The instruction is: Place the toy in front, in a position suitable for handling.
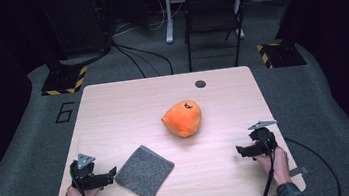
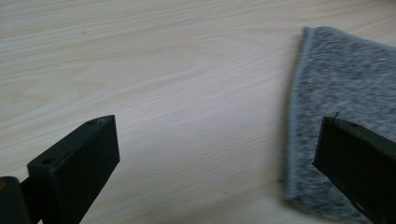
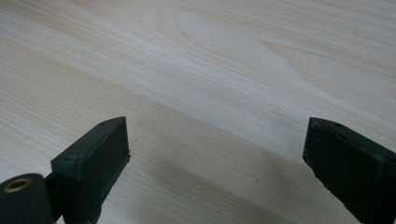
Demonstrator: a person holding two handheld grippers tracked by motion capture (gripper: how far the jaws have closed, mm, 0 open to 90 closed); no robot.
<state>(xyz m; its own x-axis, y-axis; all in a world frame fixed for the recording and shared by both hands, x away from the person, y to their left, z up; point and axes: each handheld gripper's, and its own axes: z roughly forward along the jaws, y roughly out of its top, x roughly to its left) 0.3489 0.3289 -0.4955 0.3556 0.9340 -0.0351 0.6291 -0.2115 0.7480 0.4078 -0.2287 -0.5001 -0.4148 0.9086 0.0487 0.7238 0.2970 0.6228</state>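
A: Where is the cloth [image 1: 144, 172]?

B: It lies flat near the front of the tabletop [image 1: 123, 109], just beside the left hand-held gripper [image 1: 107, 175]. Its jaws stand wide apart, empty. The right hand-held gripper [image 1: 242, 150] is also apart, over bare wood.

A: How will it handle?

B: I think soft, light, limp. Better to pinch the near edge. The orange plush [image 1: 182, 118] is well apart, so there is room.

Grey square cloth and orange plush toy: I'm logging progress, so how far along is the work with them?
Nothing looks done yet. The grey square cloth lies flat, the orange plush toy sits apart from it mid-table. In hand: the left gripper, open, points at the cloth's edge; the right gripper, open, holds nothing. Gripping and moving anything is left.
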